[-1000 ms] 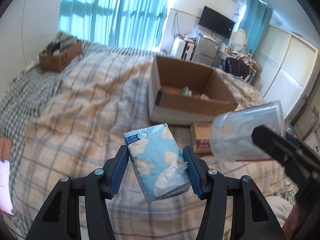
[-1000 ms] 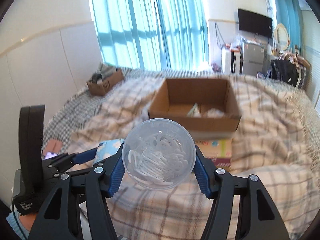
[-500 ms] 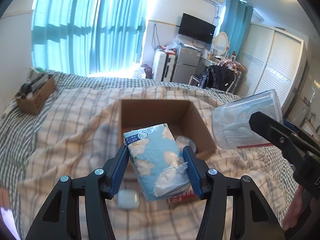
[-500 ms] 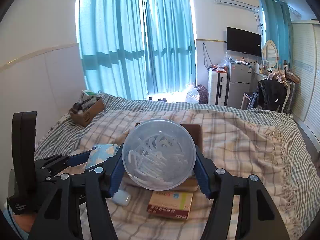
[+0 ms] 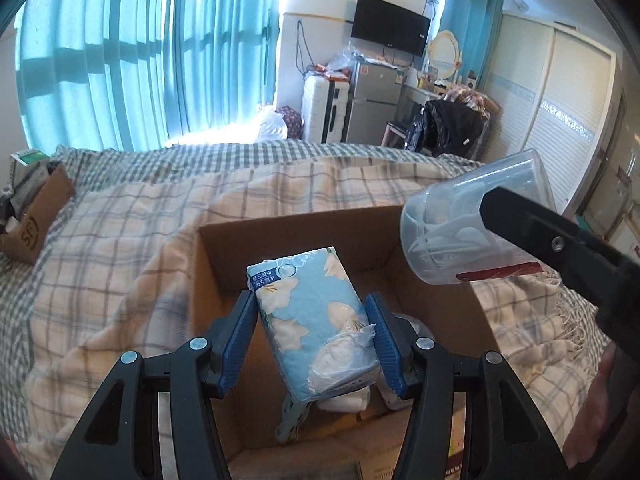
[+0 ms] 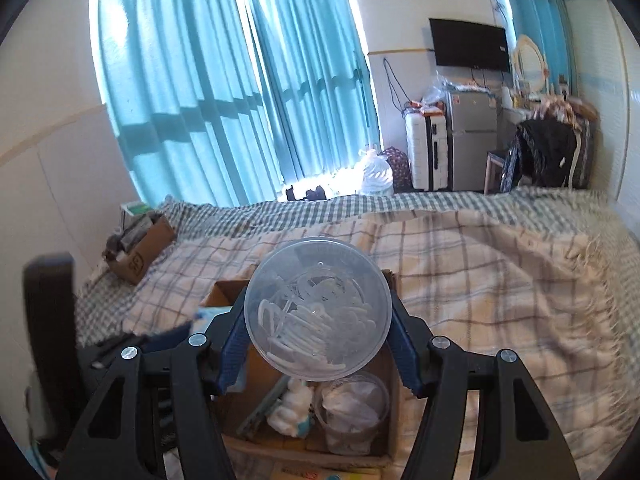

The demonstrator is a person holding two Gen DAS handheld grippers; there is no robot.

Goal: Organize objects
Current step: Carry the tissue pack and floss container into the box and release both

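My left gripper (image 5: 311, 322) is shut on a blue flowered tissue pack (image 5: 310, 316) and holds it above the open cardboard box (image 5: 224, 268) on the bed. My right gripper (image 6: 318, 340) is shut on a clear plastic tub (image 6: 318, 308) of white plastic pieces, also above the box (image 6: 224, 294). The tub shows in the left wrist view (image 5: 460, 232) at the right, held by the right gripper's black finger. The box holds a small clear cup (image 6: 352, 412), cotton balls (image 6: 290, 406) and other small items.
A plaid blanket (image 6: 480, 280) covers the bed. A second small cardboard box (image 5: 34, 216) with items sits at the bed's far left. A flat carton edge (image 5: 456, 452) lies near the box front. Curtains, a fridge, suitcase and wardrobe stand beyond the bed.
Both grippers have moved forward with their loads and now hang over the open box, which has come close beneath them. Neither grip has changed.
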